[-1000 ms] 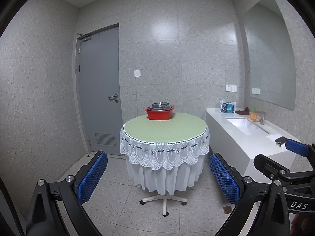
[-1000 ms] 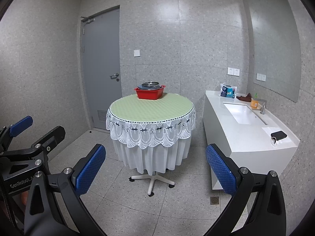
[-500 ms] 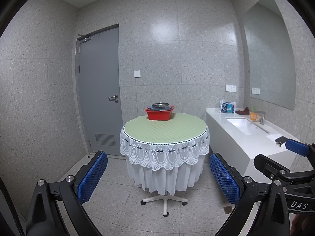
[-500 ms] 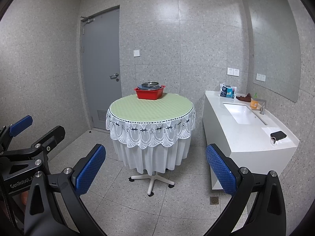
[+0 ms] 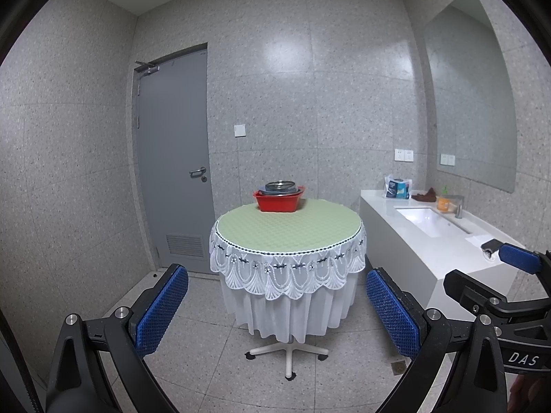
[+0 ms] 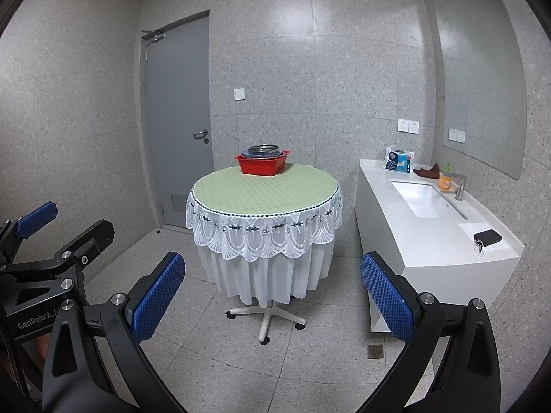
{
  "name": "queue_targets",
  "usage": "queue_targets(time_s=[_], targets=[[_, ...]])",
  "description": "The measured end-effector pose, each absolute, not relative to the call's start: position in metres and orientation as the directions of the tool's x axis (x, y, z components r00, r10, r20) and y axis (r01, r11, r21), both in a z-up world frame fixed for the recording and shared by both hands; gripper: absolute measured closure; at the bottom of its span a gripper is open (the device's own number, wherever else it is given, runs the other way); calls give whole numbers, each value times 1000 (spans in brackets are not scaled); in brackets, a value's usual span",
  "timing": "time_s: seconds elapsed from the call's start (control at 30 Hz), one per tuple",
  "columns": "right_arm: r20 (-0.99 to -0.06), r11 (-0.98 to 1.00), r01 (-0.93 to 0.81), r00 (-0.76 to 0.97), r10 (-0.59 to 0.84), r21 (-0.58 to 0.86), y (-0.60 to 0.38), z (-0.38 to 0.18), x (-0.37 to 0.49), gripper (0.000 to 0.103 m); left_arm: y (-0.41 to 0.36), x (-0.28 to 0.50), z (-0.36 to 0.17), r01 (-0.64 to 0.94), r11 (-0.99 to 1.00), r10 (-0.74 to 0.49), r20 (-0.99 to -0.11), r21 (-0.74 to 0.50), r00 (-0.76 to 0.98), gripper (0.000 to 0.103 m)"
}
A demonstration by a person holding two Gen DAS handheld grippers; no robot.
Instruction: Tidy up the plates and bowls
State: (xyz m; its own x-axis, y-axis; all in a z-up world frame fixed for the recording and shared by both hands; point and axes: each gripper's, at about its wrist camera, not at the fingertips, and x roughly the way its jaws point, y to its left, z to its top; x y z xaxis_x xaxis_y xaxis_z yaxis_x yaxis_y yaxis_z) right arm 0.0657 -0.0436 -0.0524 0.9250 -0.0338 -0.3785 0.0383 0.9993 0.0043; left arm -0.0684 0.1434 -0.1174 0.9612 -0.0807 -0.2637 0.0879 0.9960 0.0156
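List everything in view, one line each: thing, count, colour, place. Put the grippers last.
red basin: 1, red, far edge of the round table
metal dishes: stack, count unclear, silver, inside the red basin
round table: 1, green top with white lace skirt, middle of room
door: 1, grey, back wall, shut
counter: 1, white, right wall
sink: 1, white, set in the counter
tissue pack: 1, blue and white, counter's far end
orange bottle: 1, beside the faucet
mirror: 1, above the counter
left gripper: 1, black with blue pads, open
right gripper: 1, same, open
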Motion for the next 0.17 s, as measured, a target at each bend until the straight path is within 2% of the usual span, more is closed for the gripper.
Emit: queue_targets(time_s=[0.17], targets=[[-374, 999, 36, 927, -31, 7, -45, -51, 66, 0, 142, -65, -114, 87, 996, -79, -260, 19, 962, 1]])
